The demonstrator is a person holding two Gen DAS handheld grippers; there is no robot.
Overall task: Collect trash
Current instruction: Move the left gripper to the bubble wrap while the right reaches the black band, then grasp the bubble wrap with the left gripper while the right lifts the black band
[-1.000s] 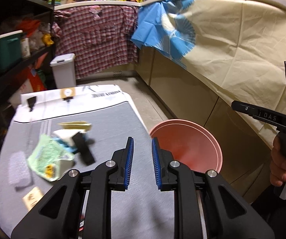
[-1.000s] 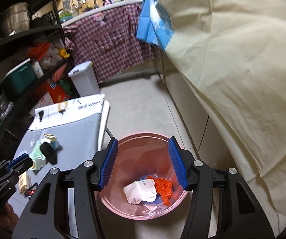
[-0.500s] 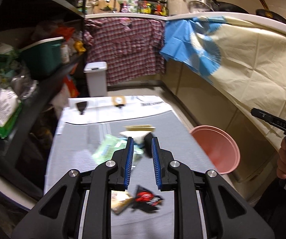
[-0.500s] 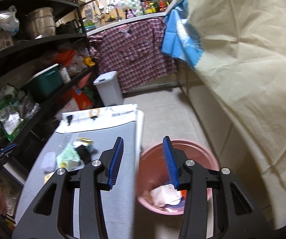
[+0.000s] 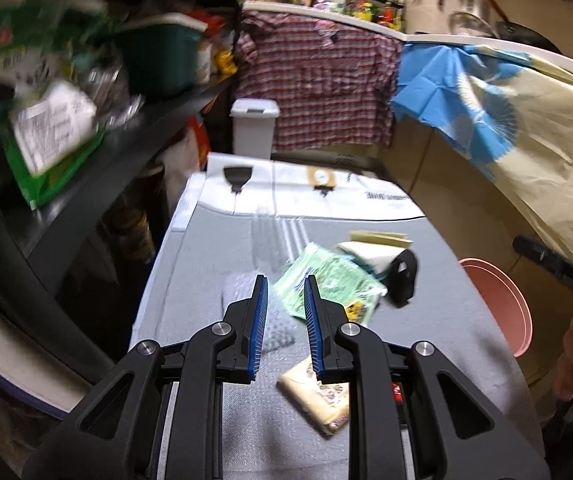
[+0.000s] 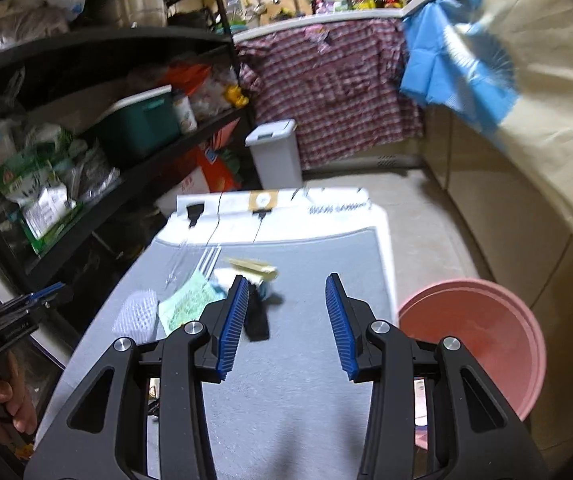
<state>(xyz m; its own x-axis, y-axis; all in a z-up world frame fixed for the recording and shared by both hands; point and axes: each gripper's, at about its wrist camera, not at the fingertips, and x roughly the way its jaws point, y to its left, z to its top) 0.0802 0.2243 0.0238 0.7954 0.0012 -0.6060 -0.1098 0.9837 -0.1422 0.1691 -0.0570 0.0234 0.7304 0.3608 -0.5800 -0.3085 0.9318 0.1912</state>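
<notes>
The crinkly green plastic wrapper (image 5: 326, 284) lies beside the black clip (image 5: 402, 280); light and slippery, pinch its edge. Left gripper (image 5: 284, 324) narrowly parted, right gripper (image 6: 286, 324) wide, both empty.

the setting was a home kitchen: counter (image 6: 326, 20) with bottles, stocked black shelving (image 6: 98, 40), hanging pans (image 5: 526, 36), white bin (image 6: 276, 152).

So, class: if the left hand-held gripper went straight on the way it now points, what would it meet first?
Probably the green wrapper: it lies on the grey mat just beyond the tips of the left hand-held gripper, which is open. Depth is unclear; the bubble wrap lies close on the left.
</notes>
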